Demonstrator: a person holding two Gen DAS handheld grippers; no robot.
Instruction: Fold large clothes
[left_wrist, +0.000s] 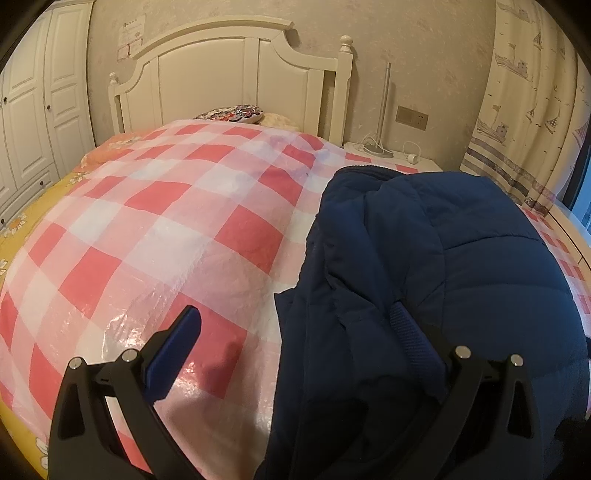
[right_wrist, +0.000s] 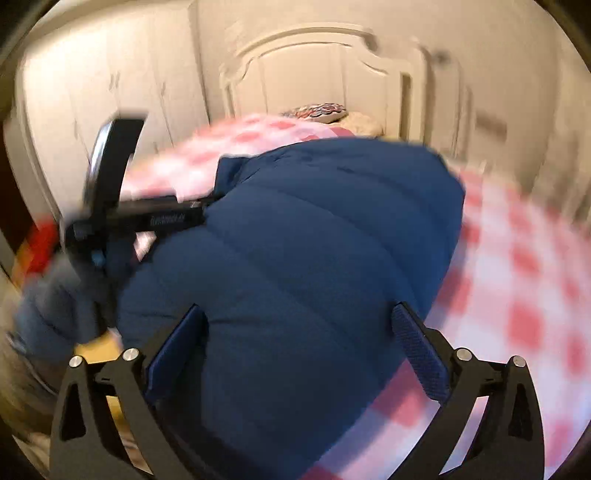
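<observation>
A navy blue puffer jacket (left_wrist: 436, 295) lies bunched on the right half of the bed, on a pink and white checked sheet (left_wrist: 166, 229). My left gripper (left_wrist: 295, 350) is open at the jacket's near left edge: its left finger is over the sheet, its right finger over the jacket. In the blurred right wrist view the jacket (right_wrist: 306, 266) fills the middle. My right gripper (right_wrist: 303, 347) is open just above it, holding nothing. The left gripper (right_wrist: 122, 218) shows at the jacket's left side, held by a gloved hand.
A white headboard (left_wrist: 236, 74) and pillows (left_wrist: 236, 112) are at the far end. A white wardrobe (left_wrist: 33, 122) stands on the left. A nightstand with cables (left_wrist: 384, 151) and a patterned curtain (left_wrist: 528, 110) are on the right.
</observation>
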